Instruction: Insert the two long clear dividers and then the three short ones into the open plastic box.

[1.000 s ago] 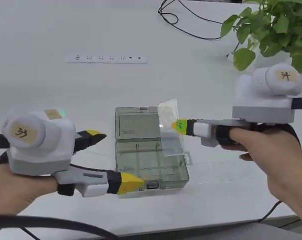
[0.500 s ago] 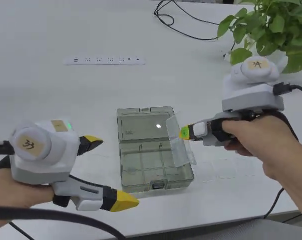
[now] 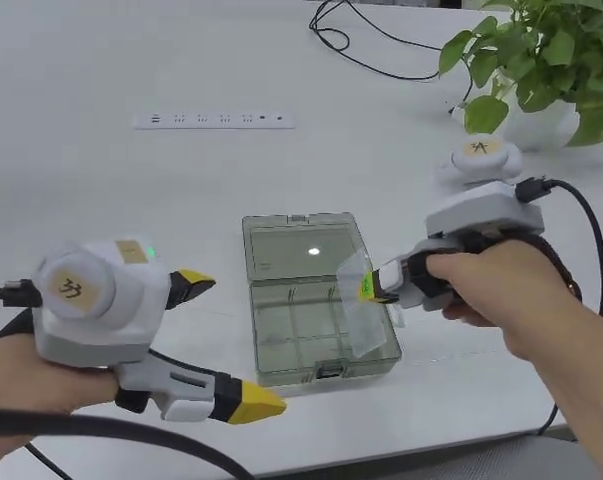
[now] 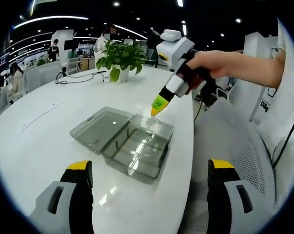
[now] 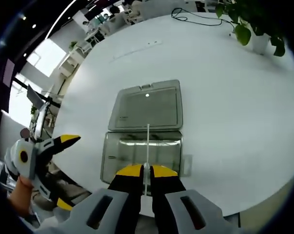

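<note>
**Divider held over open box.** An open plastic box (image 3: pixel 326 368) is seen on a white table (image 3: pixel 81 200), with its lid laid flat on the far side of its tray. A clear divider (image 3: pixel 359 312) is gripped by the right gripper (image 3: pixel 367 288), and the yellow-tipped jaws are pinched narrowly on the sheet's upper edge. The divider is held upright over the box's tray, toward the right wall as the head view shows it. In the right gripper view the divider (image 5: pixel 147 144) is seen edge-on, running from the box's front wall toward its hinge. Whether it is a long or a short piece cannot be told. Nor can it be told whether its lower edge is seated in the box.

The left gripper (image 3: pixel 226 342) is held off the box's front-left corner, with its jaws spread wide and clear of the box. One tip is seen near the left wall and the other just in front of the front wall. In the left gripper view the box (image 4: pixel 132 146) lies ahead between those jaws, and the right gripper (image 4: pixel 156 108) is seen above its far edge.

A small clear piece (image 5: pixel 186 165) is seen on the table just beside the box's right wall. A power strip (image 3: pixel 213 120) lies well beyond the box's lid. A potted plant (image 3: pixel 541 50) and a black cable (image 3: pixel 381 50) are seen farther off, beyond the box and to its right.
</note>
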{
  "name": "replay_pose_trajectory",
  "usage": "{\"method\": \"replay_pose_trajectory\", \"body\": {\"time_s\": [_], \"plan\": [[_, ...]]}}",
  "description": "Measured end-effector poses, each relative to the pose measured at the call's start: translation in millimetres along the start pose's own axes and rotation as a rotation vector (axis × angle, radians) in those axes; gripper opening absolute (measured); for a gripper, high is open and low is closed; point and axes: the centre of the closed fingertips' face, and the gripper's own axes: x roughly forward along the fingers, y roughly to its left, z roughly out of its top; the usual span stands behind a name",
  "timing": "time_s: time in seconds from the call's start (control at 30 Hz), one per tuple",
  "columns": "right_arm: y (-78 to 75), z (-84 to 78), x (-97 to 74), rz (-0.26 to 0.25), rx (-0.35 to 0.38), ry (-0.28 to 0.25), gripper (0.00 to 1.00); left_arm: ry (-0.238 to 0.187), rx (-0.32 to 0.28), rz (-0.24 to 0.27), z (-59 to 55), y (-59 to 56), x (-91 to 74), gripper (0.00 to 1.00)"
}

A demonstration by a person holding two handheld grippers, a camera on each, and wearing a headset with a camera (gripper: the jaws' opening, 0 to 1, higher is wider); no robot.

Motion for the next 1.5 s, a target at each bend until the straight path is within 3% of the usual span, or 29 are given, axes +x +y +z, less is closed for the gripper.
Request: {"method": "replay_pose_trajectory", "body": {"time_s": [0.27,0.87,1.5], "plan": [[0.6,-8.9,6.0,-0.013,0.03,0.009,0.07,-0.006,-0.011,-0.006,-0.2,0.9,3.4,1.0],[-7.8,-7.9,17.2,-0.026,0.028,0.024,0.07,-0.01,-0.026,-0.017,-0.6,3.1,7.2,1.0],[-1.8,-8.9,19.5,-0.062,-0.045,0.019,0.07,-0.022,-0.033,-0.017,2.5,1.5,8.5,1.0]]}}
